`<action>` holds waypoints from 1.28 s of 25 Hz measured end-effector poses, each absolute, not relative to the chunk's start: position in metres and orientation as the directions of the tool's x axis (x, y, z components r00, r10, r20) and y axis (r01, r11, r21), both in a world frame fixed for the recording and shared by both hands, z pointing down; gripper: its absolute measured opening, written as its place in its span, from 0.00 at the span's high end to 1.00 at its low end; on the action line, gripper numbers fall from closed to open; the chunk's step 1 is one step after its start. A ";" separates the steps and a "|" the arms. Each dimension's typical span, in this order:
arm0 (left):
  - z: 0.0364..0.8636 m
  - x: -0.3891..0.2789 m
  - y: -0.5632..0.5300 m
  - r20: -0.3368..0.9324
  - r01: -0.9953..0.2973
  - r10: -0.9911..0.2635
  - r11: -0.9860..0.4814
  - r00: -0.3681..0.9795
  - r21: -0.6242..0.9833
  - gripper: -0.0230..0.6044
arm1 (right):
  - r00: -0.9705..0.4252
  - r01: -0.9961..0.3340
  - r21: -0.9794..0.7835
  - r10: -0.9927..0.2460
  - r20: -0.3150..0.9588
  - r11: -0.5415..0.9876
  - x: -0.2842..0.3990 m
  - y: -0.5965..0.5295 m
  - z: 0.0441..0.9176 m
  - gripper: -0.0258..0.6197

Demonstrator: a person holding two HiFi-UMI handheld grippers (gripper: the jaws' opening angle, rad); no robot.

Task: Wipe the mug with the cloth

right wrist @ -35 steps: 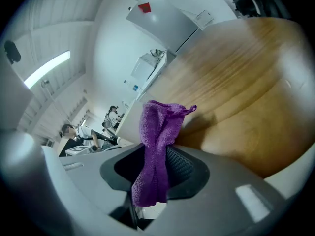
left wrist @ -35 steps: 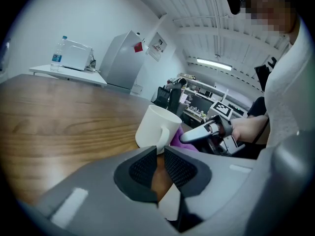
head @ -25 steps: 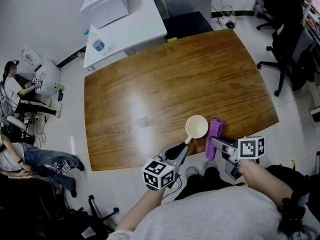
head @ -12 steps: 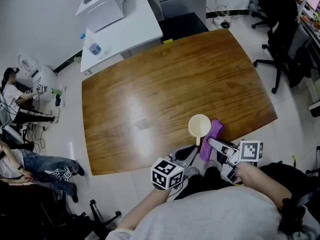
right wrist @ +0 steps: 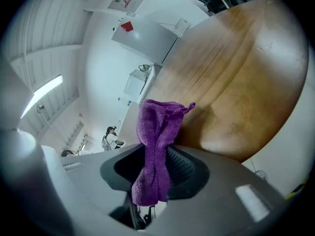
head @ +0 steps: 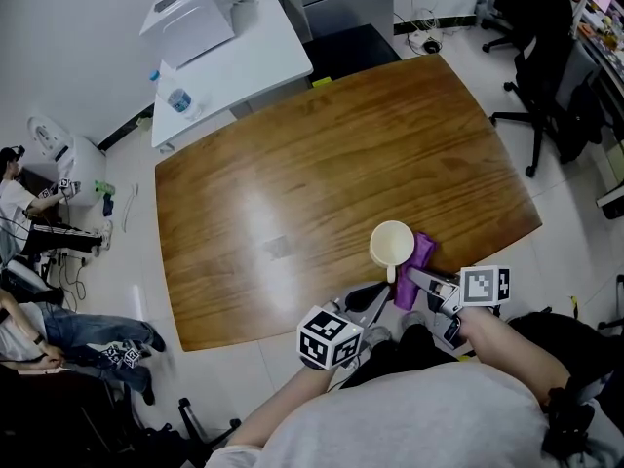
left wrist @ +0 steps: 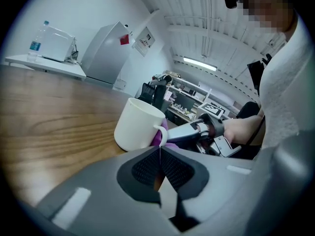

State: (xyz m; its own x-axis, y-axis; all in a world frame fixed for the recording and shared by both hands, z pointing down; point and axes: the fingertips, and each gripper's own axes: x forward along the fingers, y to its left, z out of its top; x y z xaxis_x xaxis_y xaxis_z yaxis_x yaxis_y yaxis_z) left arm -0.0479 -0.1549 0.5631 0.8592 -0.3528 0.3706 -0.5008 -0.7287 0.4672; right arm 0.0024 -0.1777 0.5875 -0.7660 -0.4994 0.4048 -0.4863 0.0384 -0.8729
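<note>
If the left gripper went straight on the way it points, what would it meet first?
The mug's handle, right at the shut tips of the left gripper; they may already touch.

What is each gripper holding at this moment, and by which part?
The left gripper pinches the white mug by its handle. The right gripper clamps the purple cloth around its bunched middle, with one end sticking out past the jaws.
</note>
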 end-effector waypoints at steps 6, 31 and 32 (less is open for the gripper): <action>0.556 -0.044 -0.154 0.359 -0.492 -0.368 -0.788 0.858 0.369 0.83 | -0.727 -0.507 -0.862 -0.548 0.414 0.021 0.016 -0.173 0.580 0.75; 0.477 -0.042 -0.028 0.283 -0.780 -0.731 -0.540 0.620 0.315 0.90 | -0.851 -0.464 -0.761 -0.467 0.241 0.454 0.128 0.001 0.464 0.75; 0.465 -0.026 -0.002 0.251 -0.753 -0.717 -0.568 0.651 0.331 0.94 | -0.868 -0.449 -0.743 -0.442 0.228 0.497 0.127 0.017 0.456 0.75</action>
State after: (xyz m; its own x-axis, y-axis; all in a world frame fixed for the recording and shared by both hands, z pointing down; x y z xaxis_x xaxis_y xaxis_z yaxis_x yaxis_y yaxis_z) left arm -0.0258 -0.0019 0.4648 0.6508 -0.7167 0.2508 -0.7533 -0.5682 0.3312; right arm 0.1270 0.0169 0.4561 -0.8676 -0.4418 0.2284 -0.4486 0.4969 -0.7429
